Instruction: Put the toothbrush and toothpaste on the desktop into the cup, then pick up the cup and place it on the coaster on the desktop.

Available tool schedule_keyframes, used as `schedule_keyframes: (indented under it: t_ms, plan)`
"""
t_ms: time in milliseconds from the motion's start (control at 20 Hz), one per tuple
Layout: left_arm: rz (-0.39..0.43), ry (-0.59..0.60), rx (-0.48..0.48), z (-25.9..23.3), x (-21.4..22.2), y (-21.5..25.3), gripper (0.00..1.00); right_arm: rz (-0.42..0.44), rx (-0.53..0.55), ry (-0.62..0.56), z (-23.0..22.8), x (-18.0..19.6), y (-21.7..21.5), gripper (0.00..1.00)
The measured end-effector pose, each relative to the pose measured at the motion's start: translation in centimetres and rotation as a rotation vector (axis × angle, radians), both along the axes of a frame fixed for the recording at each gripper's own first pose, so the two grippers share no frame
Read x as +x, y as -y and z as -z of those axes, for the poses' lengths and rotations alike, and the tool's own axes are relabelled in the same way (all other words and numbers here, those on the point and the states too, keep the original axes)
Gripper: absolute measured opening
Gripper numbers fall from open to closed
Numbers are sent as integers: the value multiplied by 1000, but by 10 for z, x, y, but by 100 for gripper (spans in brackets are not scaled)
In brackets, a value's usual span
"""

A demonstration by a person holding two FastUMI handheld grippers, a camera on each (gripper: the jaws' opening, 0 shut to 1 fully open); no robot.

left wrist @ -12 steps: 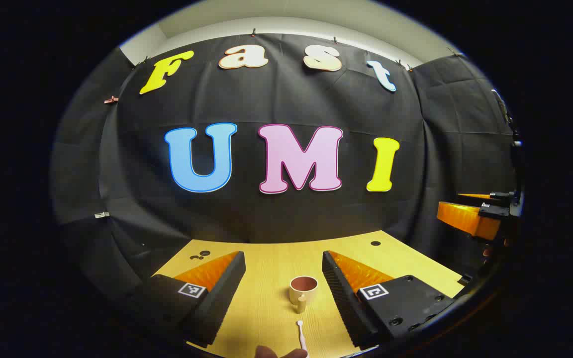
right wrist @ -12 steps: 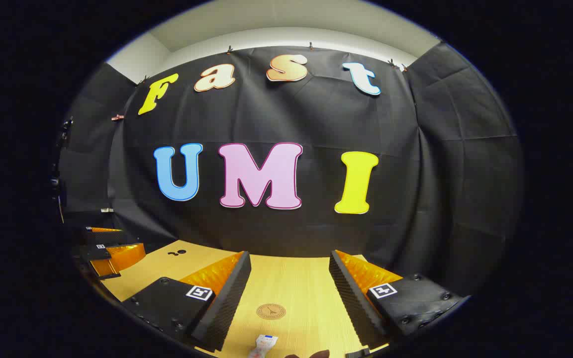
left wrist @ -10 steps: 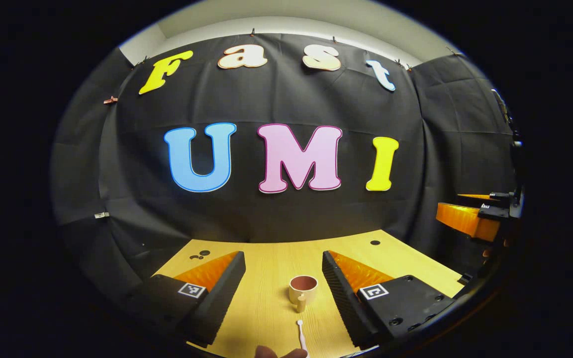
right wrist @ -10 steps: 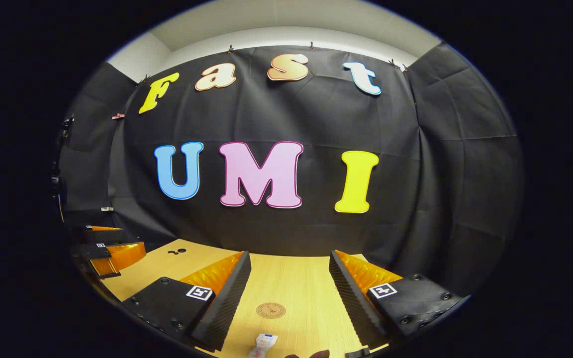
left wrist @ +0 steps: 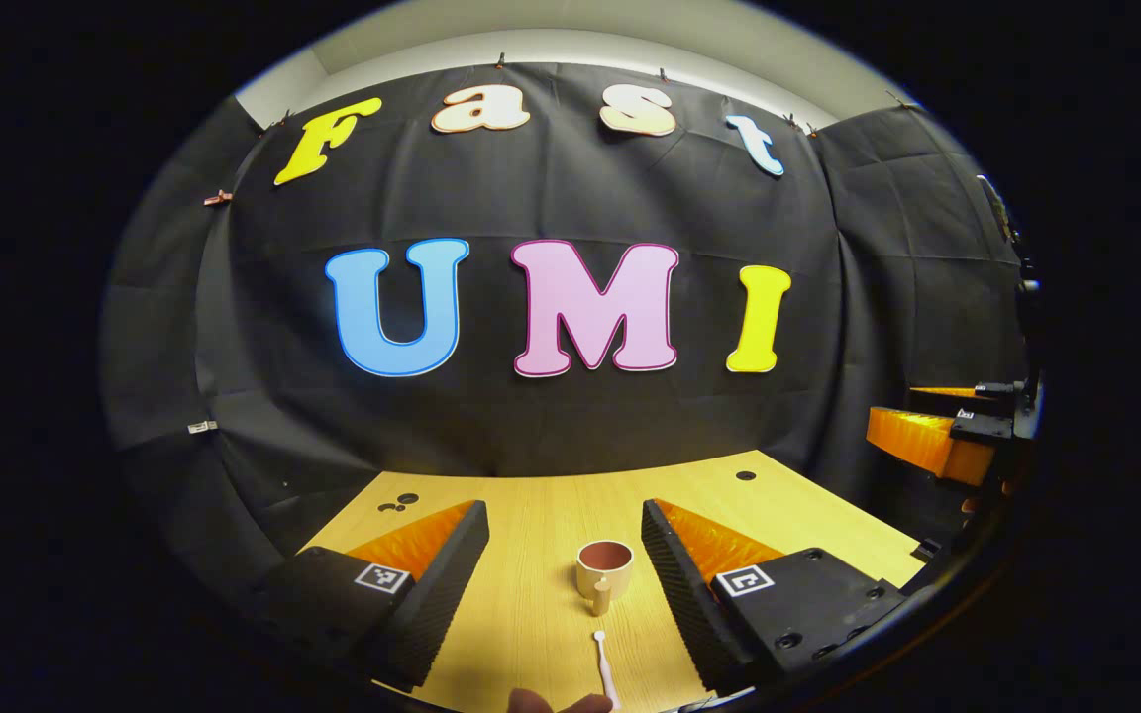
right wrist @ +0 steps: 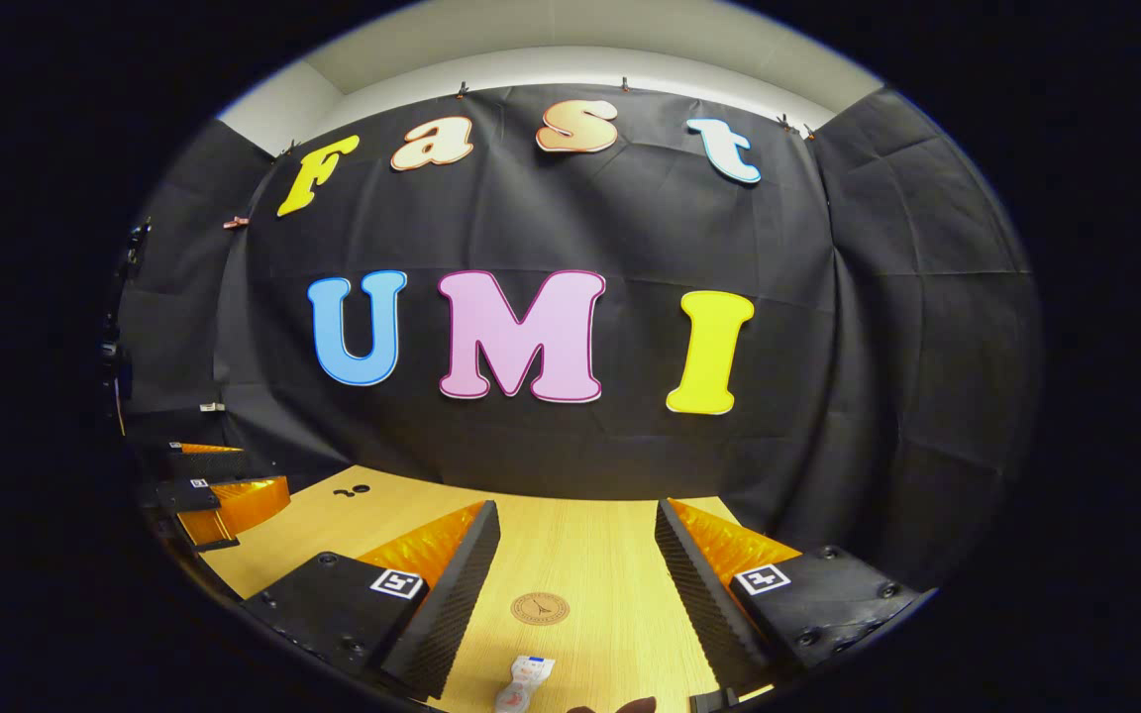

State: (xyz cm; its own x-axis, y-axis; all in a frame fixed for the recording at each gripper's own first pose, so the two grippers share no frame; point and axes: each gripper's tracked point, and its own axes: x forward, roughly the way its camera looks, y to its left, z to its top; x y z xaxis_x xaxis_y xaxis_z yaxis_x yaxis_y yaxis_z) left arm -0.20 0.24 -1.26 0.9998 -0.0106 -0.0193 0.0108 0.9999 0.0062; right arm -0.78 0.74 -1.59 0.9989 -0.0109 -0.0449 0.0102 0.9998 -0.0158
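In the left gripper view a tan cup (left wrist: 603, 567) with a dark inside stands upright on the wooden desktop (left wrist: 541, 584), its handle toward me. A white toothbrush (left wrist: 603, 663) lies just in front of it. My left gripper (left wrist: 565, 525) is open, with the cup ahead between its fingers and apart from them. In the right gripper view a round brown coaster (right wrist: 540, 607) lies flat on the desktop, and a white toothpaste tube (right wrist: 523, 680) lies nearer me. My right gripper (right wrist: 577, 520) is open above them with nothing held.
The right gripper (left wrist: 937, 436) shows at the far right of the left gripper view, and the left gripper (right wrist: 219, 495) at the far left of the right gripper view. Small dark holes (left wrist: 398, 505) mark the desktop near the wall. A fingertip (left wrist: 556, 702) shows at the bottom edge.
Both views have tilted down slightly, so more of the desktop shows. The cup, toothbrush, coaster and toothpaste lie where they were. Both grippers stay open.
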Motion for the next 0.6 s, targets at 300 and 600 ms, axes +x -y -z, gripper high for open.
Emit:
schedule_keyframes:
  t_ms: [300,600]
  plan:
    - [1,-10,3,9,-8,-12,96,-13,-12,-69,28,-5,-18,97]
    - [-1,-37,7,22,-18,-32,96,-8,28,-265,97,-15,-35,99]
